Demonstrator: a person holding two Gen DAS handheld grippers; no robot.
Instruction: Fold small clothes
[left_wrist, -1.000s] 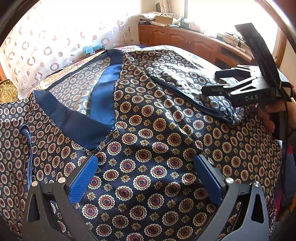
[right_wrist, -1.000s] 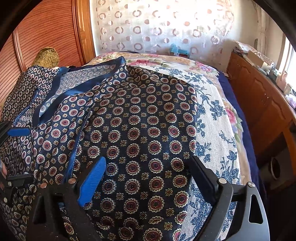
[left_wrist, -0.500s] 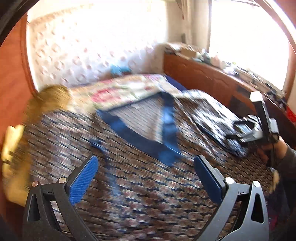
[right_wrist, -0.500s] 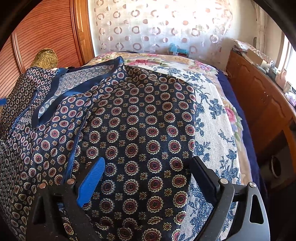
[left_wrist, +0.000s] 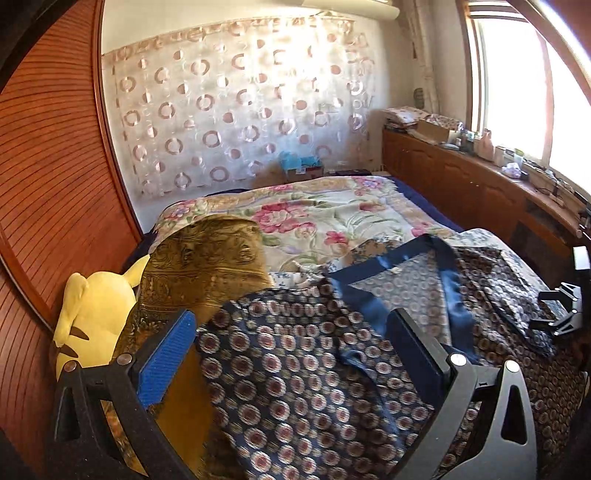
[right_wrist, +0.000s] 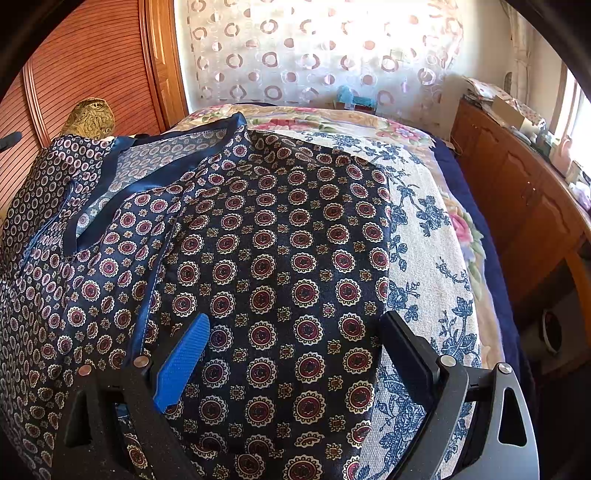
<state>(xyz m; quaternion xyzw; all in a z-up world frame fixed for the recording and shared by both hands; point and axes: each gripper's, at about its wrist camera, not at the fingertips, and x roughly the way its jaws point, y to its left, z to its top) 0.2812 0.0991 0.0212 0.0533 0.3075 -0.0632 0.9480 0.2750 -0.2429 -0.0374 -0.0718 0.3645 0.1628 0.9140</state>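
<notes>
Glossy, satin-like cloth on the patterned robe (right_wrist: 280, 258), with smooth, shinier plain blue trim (left_wrist: 448, 291). Coarser, matt woven cloth on the blue-flowered bedspread (right_wrist: 417, 280). Soft yellow plush on the toy (left_wrist: 92, 317). Sheer, thin fabric for the circle-print curtain (left_wrist: 236, 107). Varnished, ribbed wood on the wardrobe door (right_wrist: 99, 62). Matt black plastic on the left gripper (left_wrist: 291, 354), textured blue pads (left_wrist: 166, 362), bright metal screws.

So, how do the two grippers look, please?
Both are matte black plastic frames with silver pivot screws. On the left gripper and the right gripper, one finger carries a bright blue ribbed pad and the other pad looks dark. No cables or sleeves show.
</notes>
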